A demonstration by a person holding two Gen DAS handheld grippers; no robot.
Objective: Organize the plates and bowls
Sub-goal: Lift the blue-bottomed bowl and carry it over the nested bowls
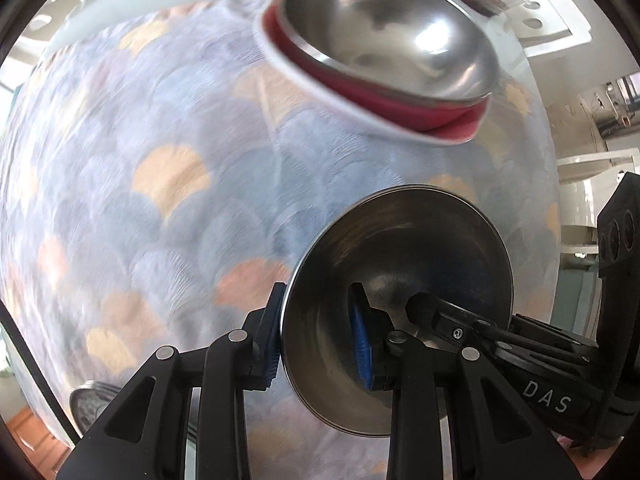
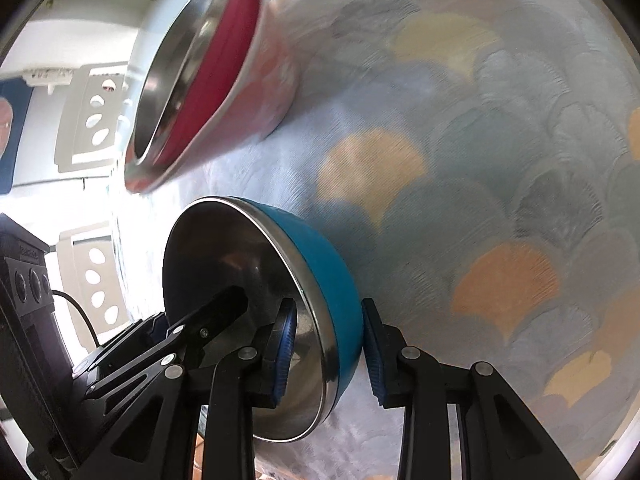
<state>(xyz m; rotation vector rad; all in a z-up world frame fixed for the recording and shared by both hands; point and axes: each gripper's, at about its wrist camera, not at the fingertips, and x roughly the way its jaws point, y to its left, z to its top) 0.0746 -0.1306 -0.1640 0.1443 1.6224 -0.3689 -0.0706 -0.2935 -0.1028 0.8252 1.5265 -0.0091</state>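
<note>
Motion blur is smearing the red bowl (image 2: pixel 224 80) and the scale-patterned tablecloth (image 2: pixel 480 160); a round metal object (image 1: pixel 90 402) is hiding behind the left gripper (image 1: pixel 320 344).

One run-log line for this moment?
both grippers: left, right straddle blue steel-lined bowl rim | steel-lined red bowl beyond | scallop-patterned tablecloth

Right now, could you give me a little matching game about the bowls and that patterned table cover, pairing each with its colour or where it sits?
Things:
1. blue bowl
2. red bowl
3. plain steel bowl
4. table cover

Descriptions:
A. nested inside the red bowl
B. pastel fan-shaped scales
C. its wall stands between the fingers of both hand-held grippers
D. stands farther off on the cover, white rim, no gripper on it

Pairs: 1-C, 2-D, 3-A, 4-B
</note>
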